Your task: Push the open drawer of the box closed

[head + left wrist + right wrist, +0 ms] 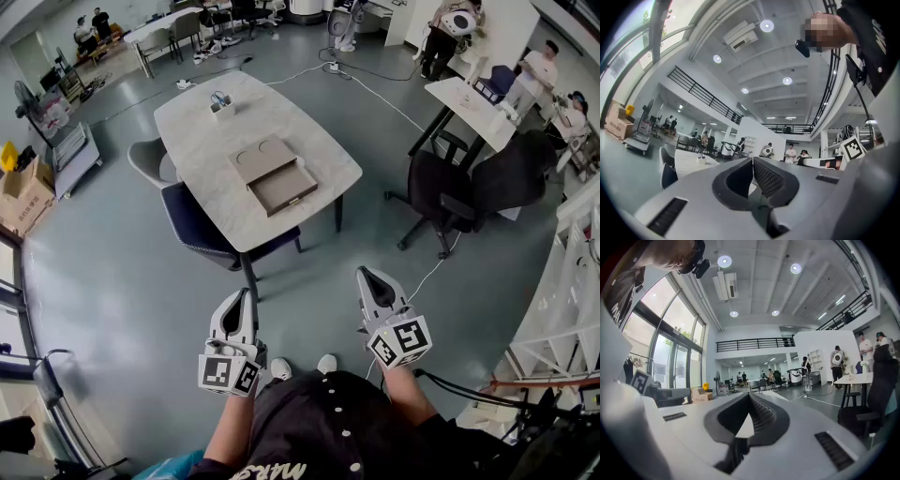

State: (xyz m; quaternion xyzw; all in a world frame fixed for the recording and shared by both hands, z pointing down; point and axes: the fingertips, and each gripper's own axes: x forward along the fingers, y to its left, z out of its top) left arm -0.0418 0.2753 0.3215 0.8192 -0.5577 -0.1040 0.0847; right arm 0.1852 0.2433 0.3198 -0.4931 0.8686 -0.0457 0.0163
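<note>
Two closed tools, left gripper (pixel 246 294), right gripper (pixel 365 274), drawer (pixel 284 190) open, box (pixel 263 159) on table (pixel 202 127).

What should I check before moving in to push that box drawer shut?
1. Drawer of the flat beige box pulled out, front facing the person: ok to push.
2. Left claw empty, jaws together: ok.
3. Right claw empty, jaws together: ok.
4. Claws within reach of the drawer: not ok; both hang over the floor, well short of the white oval table.
5. Dark blue chair tucked at the table's near edge, on the drawer's side: cannot tell whether it hinders the approach.
6. Anything sticking up out of the drawer: cannot tell, too small.
</note>
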